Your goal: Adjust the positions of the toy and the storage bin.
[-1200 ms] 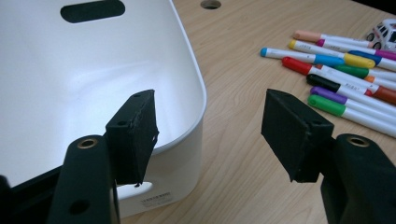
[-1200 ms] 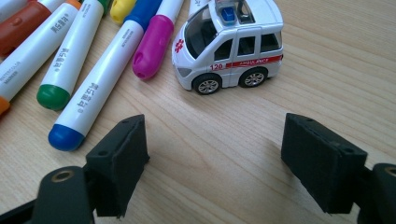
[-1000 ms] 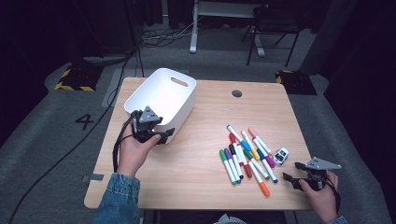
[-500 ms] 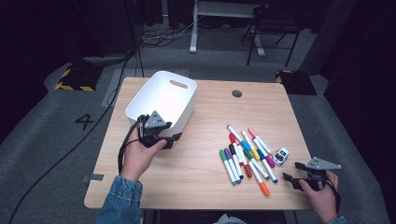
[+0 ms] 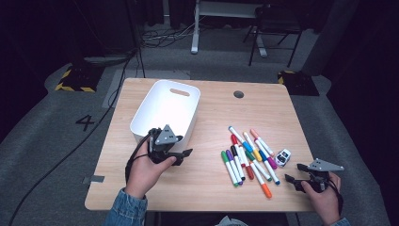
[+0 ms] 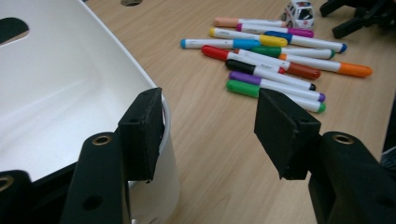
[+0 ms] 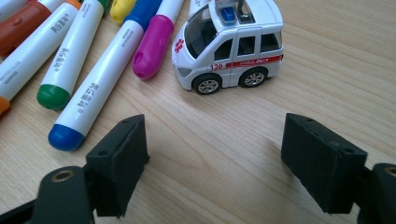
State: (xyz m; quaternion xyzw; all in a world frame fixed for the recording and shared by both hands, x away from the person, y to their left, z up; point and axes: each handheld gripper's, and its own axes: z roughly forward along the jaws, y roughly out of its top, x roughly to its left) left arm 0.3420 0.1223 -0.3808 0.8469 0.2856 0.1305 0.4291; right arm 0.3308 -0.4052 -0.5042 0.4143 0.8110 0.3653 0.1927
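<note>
The left gripper [image 6: 210, 135] has its fingers apart with nothing between them; the rim of the white plastic bin [image 6: 60, 88] lies against the inner face of one finger [image 6: 140, 133], and the loose row of coloured felt-tip markers [image 6: 275, 60] rests on the wooden tabletop [image 6: 219, 158] beyond the fingertips. The right gripper [image 7: 215, 158] also holds its fingers apart and empty, with the small white toy ambulance [image 7: 231, 44] just ahead of them and a blue-capped marker [image 7: 93, 105] near one finger [image 7: 116, 163]
</note>
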